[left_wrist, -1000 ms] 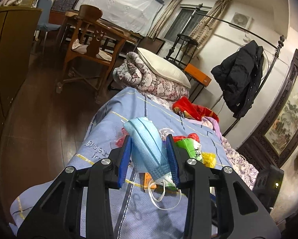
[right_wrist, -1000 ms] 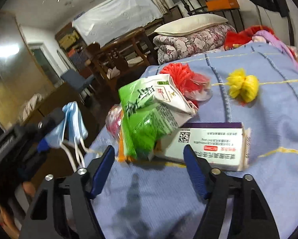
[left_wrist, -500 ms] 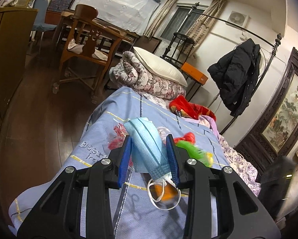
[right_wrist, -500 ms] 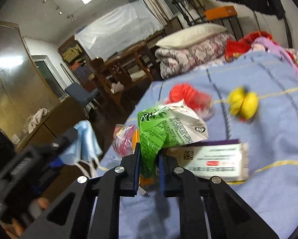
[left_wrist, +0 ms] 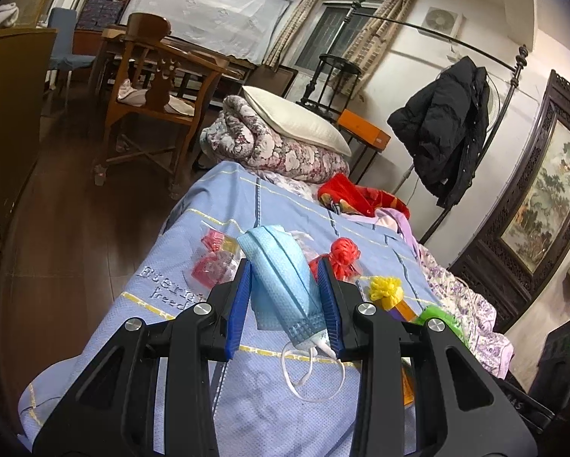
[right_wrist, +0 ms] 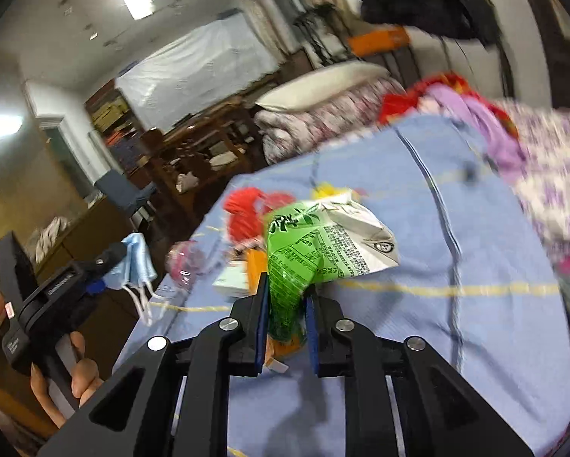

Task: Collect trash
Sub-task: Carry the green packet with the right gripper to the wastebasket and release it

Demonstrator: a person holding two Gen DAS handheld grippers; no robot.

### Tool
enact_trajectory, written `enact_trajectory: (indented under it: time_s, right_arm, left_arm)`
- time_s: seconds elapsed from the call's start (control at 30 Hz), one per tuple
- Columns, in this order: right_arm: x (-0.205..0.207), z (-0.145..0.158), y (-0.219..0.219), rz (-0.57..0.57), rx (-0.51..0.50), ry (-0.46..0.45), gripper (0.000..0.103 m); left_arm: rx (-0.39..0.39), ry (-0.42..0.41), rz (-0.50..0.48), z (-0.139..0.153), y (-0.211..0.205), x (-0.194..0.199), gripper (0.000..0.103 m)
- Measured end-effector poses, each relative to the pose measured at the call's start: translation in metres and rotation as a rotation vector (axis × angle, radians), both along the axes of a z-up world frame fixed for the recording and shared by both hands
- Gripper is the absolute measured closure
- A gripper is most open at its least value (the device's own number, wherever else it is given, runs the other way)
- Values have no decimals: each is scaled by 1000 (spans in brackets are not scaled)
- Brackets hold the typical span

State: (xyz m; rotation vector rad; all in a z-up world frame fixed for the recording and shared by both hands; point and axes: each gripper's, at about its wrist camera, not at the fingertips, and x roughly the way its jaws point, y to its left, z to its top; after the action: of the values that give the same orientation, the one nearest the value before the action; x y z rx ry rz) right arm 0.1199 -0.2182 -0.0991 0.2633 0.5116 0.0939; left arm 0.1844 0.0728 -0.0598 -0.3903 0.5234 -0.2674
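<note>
right tool just clamped green wrapper, now lifted clear of bed. left tool still pinching blue mask. box, red and yellow scraps left to collect.

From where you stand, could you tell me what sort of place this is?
Most likely a lived-in bedroom at home: a bed with a pillow on a rolled quilt, and a coat hanging nearby.
</note>
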Motion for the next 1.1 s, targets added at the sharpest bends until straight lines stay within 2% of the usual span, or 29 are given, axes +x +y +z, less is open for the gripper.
enact_trajectory:
  time_s: [0.1, 0.17, 0.33, 0.4, 0.43, 0.47, 0.5, 0.63, 0.9, 1.1]
  right_arm:
    - [4, -7, -14, -13, 71, 11, 69]
    - [6, -6, -18, -21, 98, -6, 51]
    - [7, -2, -25, -54, 124, -43, 51]
    - [8, -4, -33, -73, 144, -38, 53]
    - [8, -3, -34, -79, 153, -40, 57]
    - [7, -4, -36, -83, 159, -40, 76]
    - [8, -5, -38, -84, 160, -39, 82]
    - [-2, 1, -42, -88, 163, -77, 84]
    - [-34, 40, -42, -74, 119, -174, 84]
    - [-62, 59, -53, -84, 94, -167, 84]
  left_arm:
    - [19, -6, -4, 1, -4, 0, 67]
    - [26, -9, -6, 2, -6, 0, 67]
    - [40, -14, -14, 3, -11, 0, 67]
    - [46, -18, -15, 3, -12, 0, 67]
    - [47, -19, -15, 4, -13, -1, 67]
    - [48, -20, -16, 4, -13, -1, 67]
    - [48, -21, -17, 4, -13, -1, 67]
    - [45, -22, -28, 4, -14, -2, 67]
    - [50, -44, -58, 7, -20, -7, 67]
    - [67, -49, -119, 9, -38, -19, 67]
